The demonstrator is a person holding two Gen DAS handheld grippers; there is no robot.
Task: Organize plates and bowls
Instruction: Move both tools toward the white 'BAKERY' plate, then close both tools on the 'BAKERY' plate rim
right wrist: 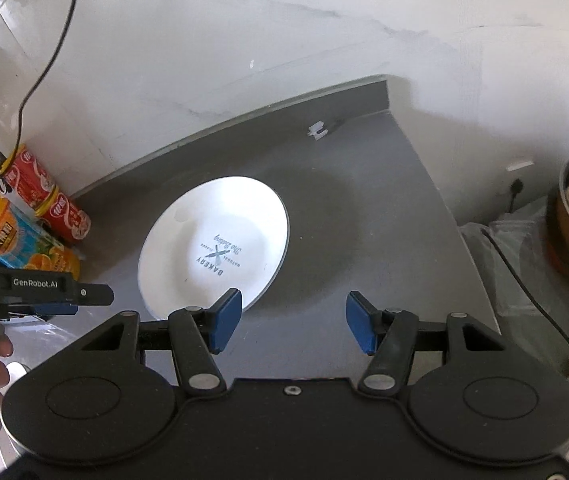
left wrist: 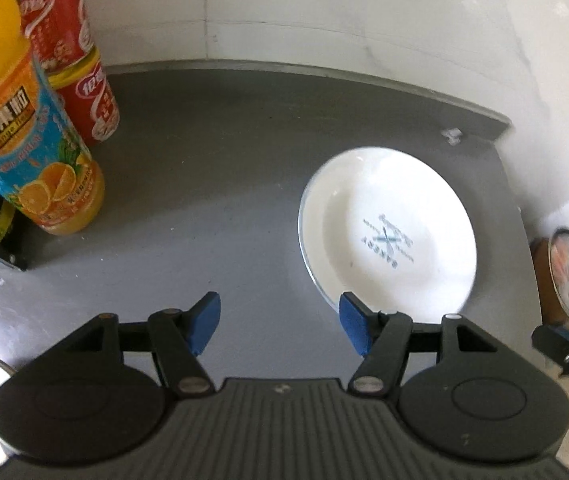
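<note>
Here the grey tabletop [left wrist: 212, 184] carries a white plate [left wrist: 388, 228] lying flat near its back corner. An orange juice bottle [left wrist: 32, 160] stands well apart. Left tongs [left wrist: 280, 326] and right tongs [right wrist: 293, 326] hover spread apart, holding nothing.

An orange juice bottle [left wrist: 32, 152] and two stacked red cans [left wrist: 72, 60] stand at the counter's [left wrist: 212, 184] left edge; a small white clip [right wrist: 318, 130] lies near its back edge.
</note>
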